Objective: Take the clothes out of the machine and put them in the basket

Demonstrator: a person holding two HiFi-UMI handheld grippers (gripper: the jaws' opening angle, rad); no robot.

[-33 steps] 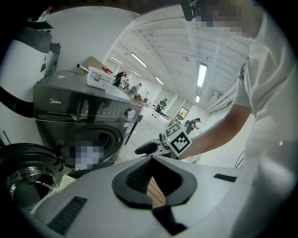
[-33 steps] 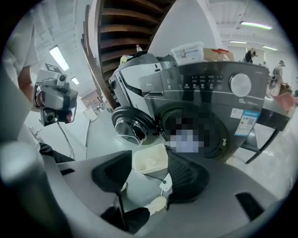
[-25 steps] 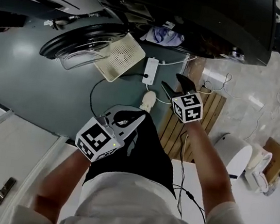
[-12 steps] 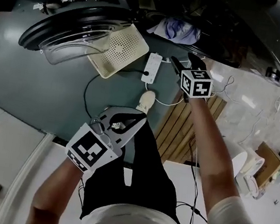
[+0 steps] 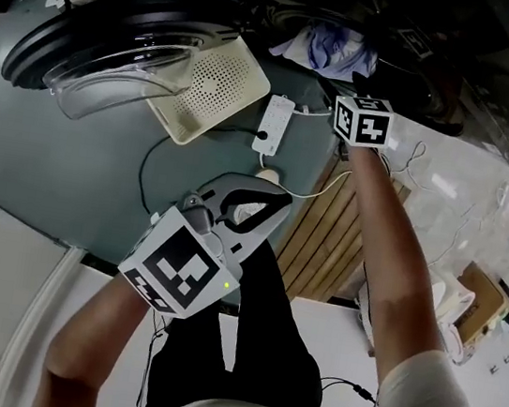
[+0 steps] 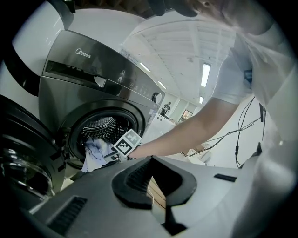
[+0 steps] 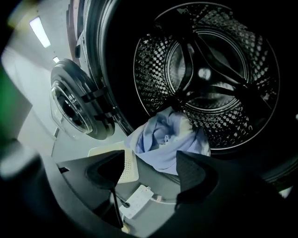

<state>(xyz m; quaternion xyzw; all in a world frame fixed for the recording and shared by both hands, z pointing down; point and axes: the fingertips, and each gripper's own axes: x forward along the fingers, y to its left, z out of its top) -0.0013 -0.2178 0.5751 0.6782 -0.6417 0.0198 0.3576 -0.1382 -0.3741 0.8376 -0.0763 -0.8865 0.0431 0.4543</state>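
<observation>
A light blue garment (image 5: 330, 48) hangs out of the washing machine's drum opening (image 7: 209, 74), draped over its lower rim (image 7: 163, 144). My right gripper (image 7: 151, 174) points down at it from just short of the cloth; its jaws are opening and nothing is between them. In the head view only its marker cube (image 5: 362, 121) shows clearly. The cream perforated basket (image 5: 210, 87) lies on the floor left of the opening. Further back over the floor, my left gripper (image 5: 282, 198) has its fingertips together and holds nothing.
The machine's round door (image 5: 97, 51) stands swung open on the left, beside the basket. A white power strip (image 5: 276, 125) with cables lies on the floor below the opening. A wooden slatted pallet (image 5: 331, 233) is on the right. The person's legs are at the bottom.
My right gripper has travelled toward the machine and now sits just in front of the blue garment. My left gripper has sunk and looms larger in the head view.
</observation>
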